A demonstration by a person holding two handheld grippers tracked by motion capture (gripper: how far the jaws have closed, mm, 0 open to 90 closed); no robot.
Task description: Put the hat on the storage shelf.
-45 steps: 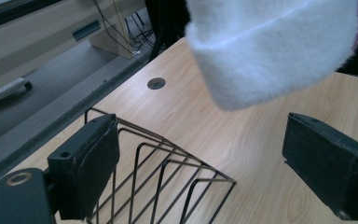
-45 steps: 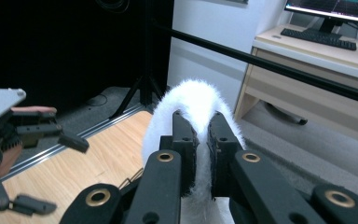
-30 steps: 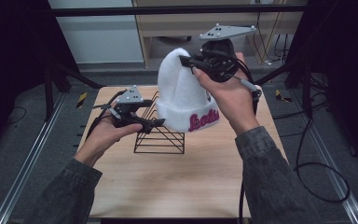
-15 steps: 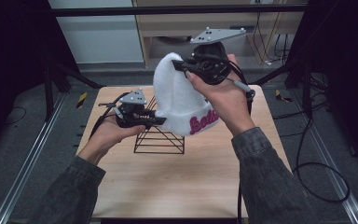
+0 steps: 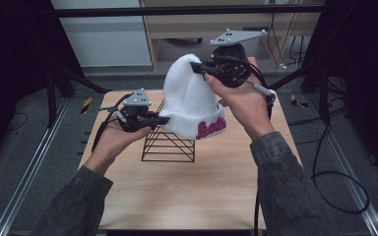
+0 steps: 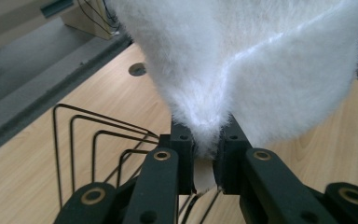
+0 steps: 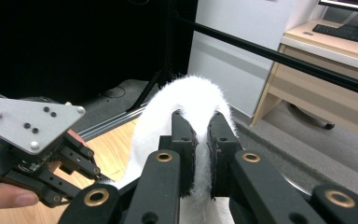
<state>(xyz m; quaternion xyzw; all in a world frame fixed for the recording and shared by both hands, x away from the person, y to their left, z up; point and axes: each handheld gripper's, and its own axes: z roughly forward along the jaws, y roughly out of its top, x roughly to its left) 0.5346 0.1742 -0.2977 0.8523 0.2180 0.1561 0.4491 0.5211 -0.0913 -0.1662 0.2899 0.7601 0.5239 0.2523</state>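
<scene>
A white hat (image 5: 192, 101) hangs in the air above the desk (image 5: 187, 182), its long axis near upright, crown up and cuffed brim down over a wire rack (image 5: 170, 145). The right gripper (image 5: 199, 69) is clamped on the crown; the left gripper (image 5: 163, 120) pinches the brim's edge. The high view shows pink lettering on the cuff. The left gripper view shows fuzzy fabric squeezed between the jaws, and the right gripper view shows the crown folded over its jaws.

sleeves: dark grey denim-like, both arms
left gripper (image 5: 163, 120): blk body, grey 3-corner plate w/ screws, blk cable
right gripper (image 5: 195, 67): same; jaw arms w/ brass rivets
</scene>
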